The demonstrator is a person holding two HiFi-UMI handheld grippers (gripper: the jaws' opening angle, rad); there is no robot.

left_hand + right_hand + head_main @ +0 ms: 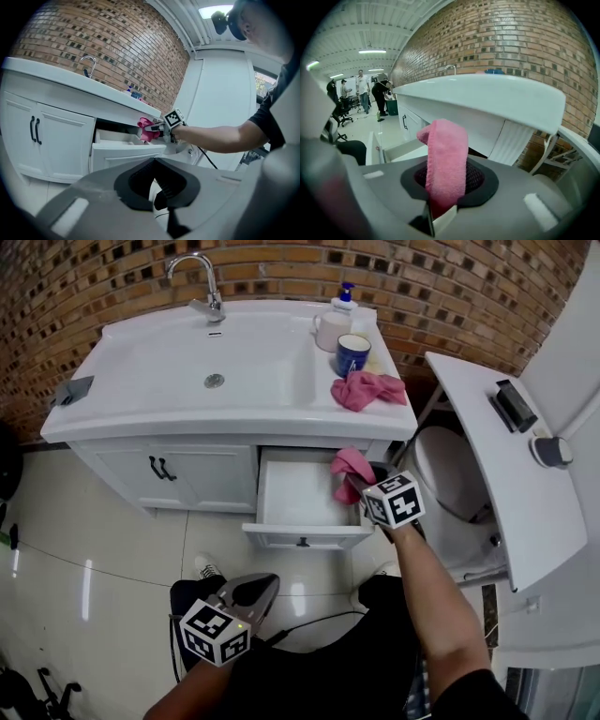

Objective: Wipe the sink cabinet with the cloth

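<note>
My right gripper (361, 486) is shut on a pink cloth (349, 465) at the right inner side of the open drawer (295, 498) of the white sink cabinet (187, 470). In the right gripper view the cloth (445, 159) stands up out of the shut jaws (442, 211), just under the countertop edge. The left gripper view shows the same cloth (146, 130) above the drawer (126, 152). My left gripper (255, 589) hangs low in front of the cabinet, well away from it, shut and holding nothing (166, 206).
A second pink cloth (367, 390), a blue cup (352, 352) and a white soap bottle (333, 324) sit on the countertop right of the basin (216, 362). A toilet (445, 474) and a white slanted panel (497, 465) stand close on the right. People (361, 89) are far behind.
</note>
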